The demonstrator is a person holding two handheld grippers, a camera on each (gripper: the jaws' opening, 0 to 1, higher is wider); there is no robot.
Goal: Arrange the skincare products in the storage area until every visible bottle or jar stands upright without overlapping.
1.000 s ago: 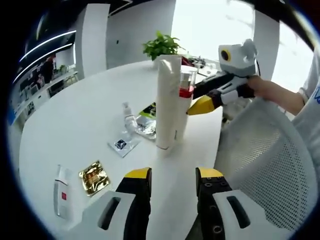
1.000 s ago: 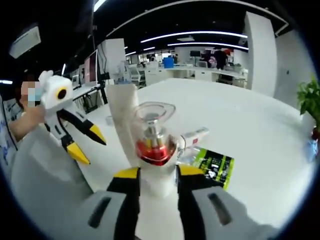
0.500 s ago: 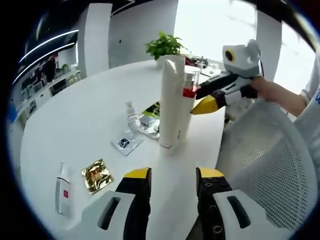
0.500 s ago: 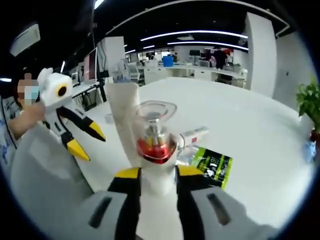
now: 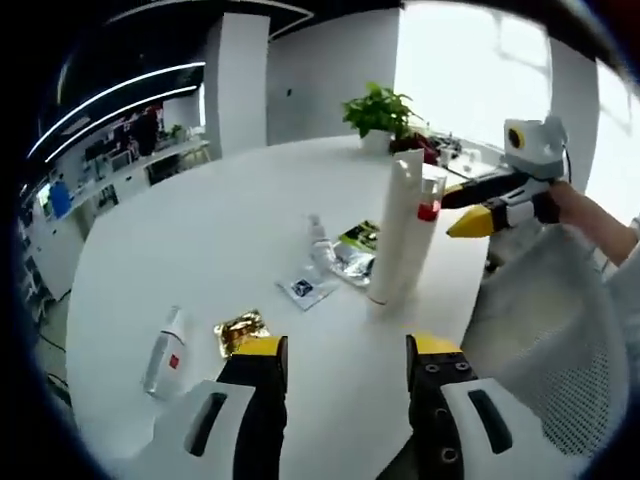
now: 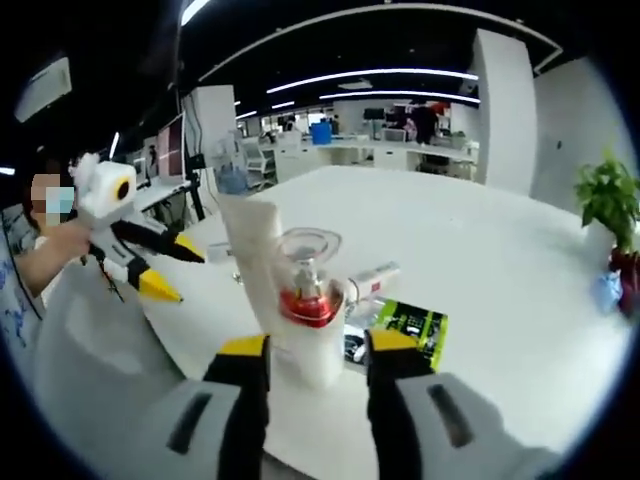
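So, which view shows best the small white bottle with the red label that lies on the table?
The left gripper view: the small white bottle lies on its side, fully visible, beside a gold sachet. In the right gripper view I cannot pick it out with certainty.

On the table, the pump bottle stands upright, touching the tall tube; sachets lie nearby.

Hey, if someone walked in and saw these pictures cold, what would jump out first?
A tall white tube standing upright near the round white table's edge, with a red-collared pump bottle close beside it. Sachets and a small bottle lie flat farther along the table.
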